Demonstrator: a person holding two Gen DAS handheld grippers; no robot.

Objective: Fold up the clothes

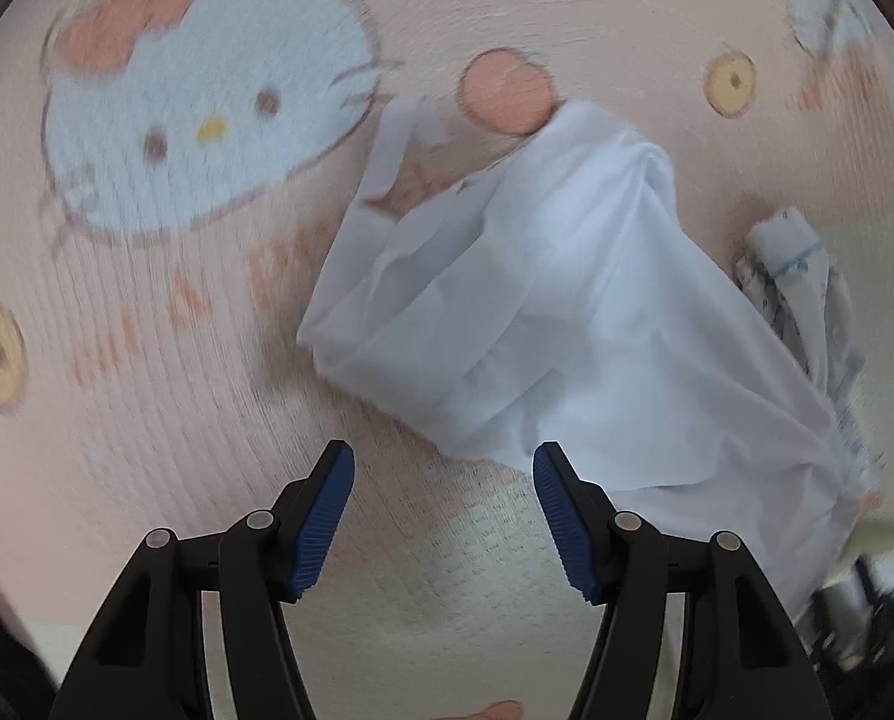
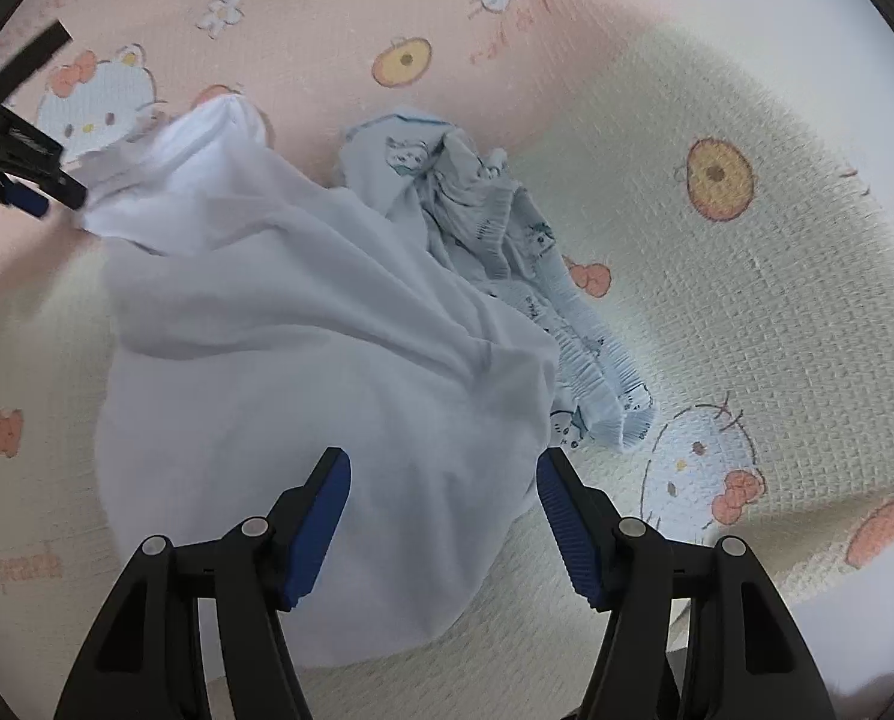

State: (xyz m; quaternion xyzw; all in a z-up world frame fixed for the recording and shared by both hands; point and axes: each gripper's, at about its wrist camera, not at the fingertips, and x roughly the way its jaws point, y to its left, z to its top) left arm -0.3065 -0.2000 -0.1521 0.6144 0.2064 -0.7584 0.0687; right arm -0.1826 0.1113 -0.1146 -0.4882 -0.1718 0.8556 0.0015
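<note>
Rumpled white garment [image 2: 303,348] lies beside a crumpled, cartoon-printed pale-blue garment [image 2: 507,252].

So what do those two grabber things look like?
Both look alike. The left gripper and the right gripper each have two black plastic fingers with round silver pins, tipped with ribbed blue pads.

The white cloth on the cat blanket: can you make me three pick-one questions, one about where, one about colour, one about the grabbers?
1. Where does the crumpled white cloth garment lie?
A. on the pink and cream cartoon-cat blanket
B. in a basket
C. on a chair

2. What colour are the gripper pads?
A. red
B. blue
C. green

3. How is the right gripper?
A. shut on a sock
B. out of view
C. open, holding nothing

Answers: 1 A, the blanket lies under it all around; 2 B, the ribbed pads are blue; 3 C, its jaws stand apart over the cloth.
</note>
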